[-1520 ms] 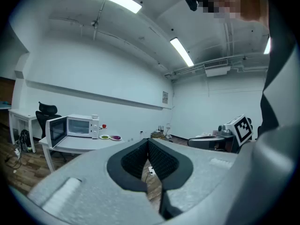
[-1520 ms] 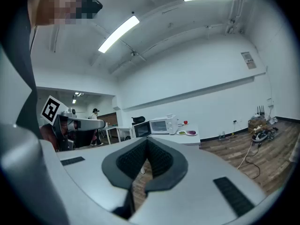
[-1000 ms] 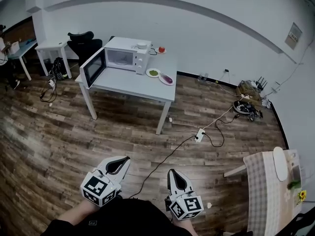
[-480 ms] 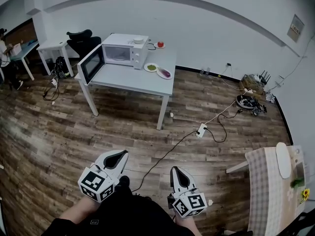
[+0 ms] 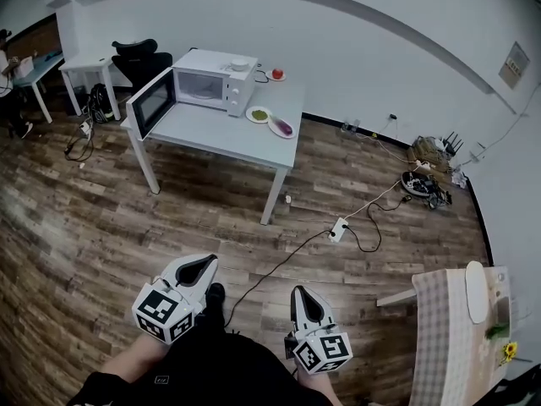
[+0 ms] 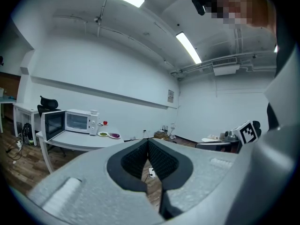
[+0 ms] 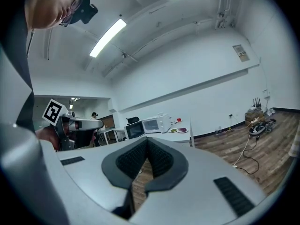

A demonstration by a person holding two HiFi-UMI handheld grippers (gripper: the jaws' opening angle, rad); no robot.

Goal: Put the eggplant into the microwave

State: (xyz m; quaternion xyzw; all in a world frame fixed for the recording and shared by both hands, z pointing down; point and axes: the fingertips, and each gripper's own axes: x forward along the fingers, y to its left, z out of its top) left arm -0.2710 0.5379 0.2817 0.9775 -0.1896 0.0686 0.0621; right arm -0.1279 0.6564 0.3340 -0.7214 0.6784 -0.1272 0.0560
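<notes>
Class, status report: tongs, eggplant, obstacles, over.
Left tongs, right tongs shut, empty. Eggplant on plate beside microwave, door open. Cable across floor ahead.

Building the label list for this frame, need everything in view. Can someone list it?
microwave: 1, white, door open, left end of far table
far table: 1, pale grey, by the wall
eggplant: 1, purple, on a plate right of the microwave
green-food plate: 1, beside the eggplant's plate
red fruit: 1, back of far table, near wall
office chair: 1, black, behind far table's left end
power strip: 1, white, on wood floor, cable attached
checked table: 1, beige, lower right
left gripper: 1, white, shut, empty, bottom left
right gripper: 1, white, shut, empty, bottom centre
</notes>
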